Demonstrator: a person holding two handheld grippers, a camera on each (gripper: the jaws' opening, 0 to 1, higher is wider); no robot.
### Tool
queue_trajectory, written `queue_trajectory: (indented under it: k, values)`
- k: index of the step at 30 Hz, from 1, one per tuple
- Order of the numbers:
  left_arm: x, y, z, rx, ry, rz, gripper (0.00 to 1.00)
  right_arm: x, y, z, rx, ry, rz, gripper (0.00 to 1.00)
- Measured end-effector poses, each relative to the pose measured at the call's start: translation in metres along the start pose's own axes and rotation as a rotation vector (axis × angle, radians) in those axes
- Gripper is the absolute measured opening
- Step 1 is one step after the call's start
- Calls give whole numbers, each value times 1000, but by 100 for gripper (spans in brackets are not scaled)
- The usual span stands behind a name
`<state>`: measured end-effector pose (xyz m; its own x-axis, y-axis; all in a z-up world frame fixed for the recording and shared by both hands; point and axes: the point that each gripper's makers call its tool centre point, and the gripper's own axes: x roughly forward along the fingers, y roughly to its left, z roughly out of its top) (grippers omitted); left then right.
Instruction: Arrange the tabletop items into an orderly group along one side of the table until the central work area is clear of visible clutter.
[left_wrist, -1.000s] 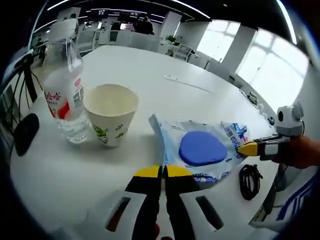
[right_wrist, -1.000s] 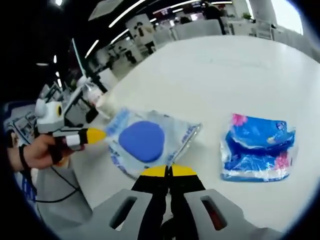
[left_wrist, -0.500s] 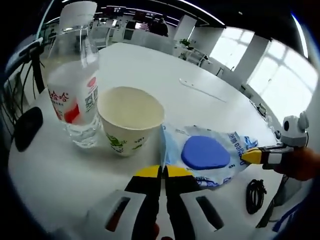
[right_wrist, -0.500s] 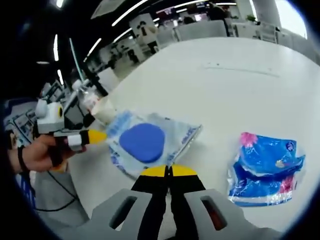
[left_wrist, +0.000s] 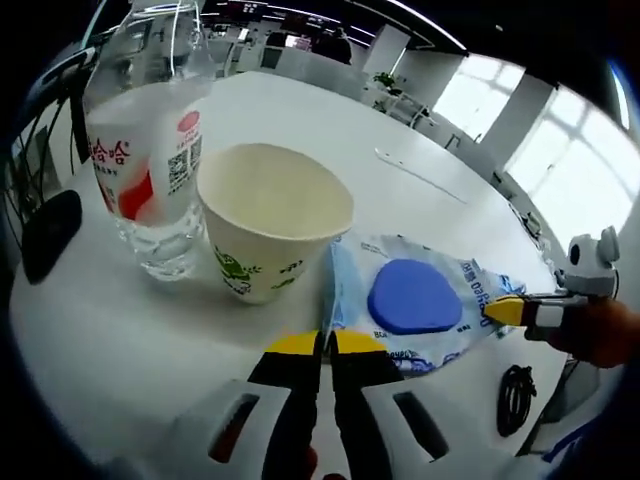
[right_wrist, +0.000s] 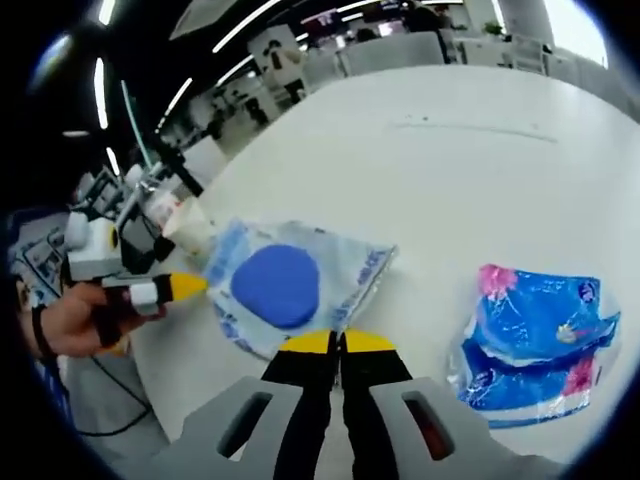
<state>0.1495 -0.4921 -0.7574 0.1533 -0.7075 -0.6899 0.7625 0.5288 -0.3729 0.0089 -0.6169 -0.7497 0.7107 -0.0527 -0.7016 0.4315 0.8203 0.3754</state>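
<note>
A clear wet-wipes packet (left_wrist: 410, 300) with a blue oval lid lies on the white table (left_wrist: 300, 120), touching the paper cup (left_wrist: 270, 225). A water bottle (left_wrist: 140, 150) stands just left of the cup. My left gripper (left_wrist: 325, 343) is shut on the packet's near edge. From the right, my right gripper (left_wrist: 497, 310) pinches the packet's other end. In the right gripper view the same packet (right_wrist: 285, 285) lies ahead of my right gripper (right_wrist: 338, 342), which is shut on its edge. The left gripper (right_wrist: 190, 287), held in a hand, grips the far side. The cup (right_wrist: 190, 232) stands behind it.
A blue tissue pack (right_wrist: 540, 340) lies apart on the right of the table (right_wrist: 450, 170). A black cable coil (left_wrist: 515, 385) sits near the table edge, and a dark oval object (left_wrist: 50, 235) lies left of the bottle. A thin white strip (left_wrist: 420, 175) lies farther back.
Both grippers have carried the wipes packet toward the cup and bottle, which loom larger and now touch the packet. The blue tissue pack stayed put.
</note>
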Motion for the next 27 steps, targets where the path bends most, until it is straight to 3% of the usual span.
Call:
queue_trajectory:
  k: [11,15,27]
  values:
    - [-4,-1,1,-25,-14,3,1,3,-4,0,24,-8,-21,2]
    - [-7,3,4,-95,-38,-17,5,1,-11,1,28,-12,-44,6]
    - [-26,10,-3,-97,-53,-7,8,-11,-12,-7,47,-30,-44,6]
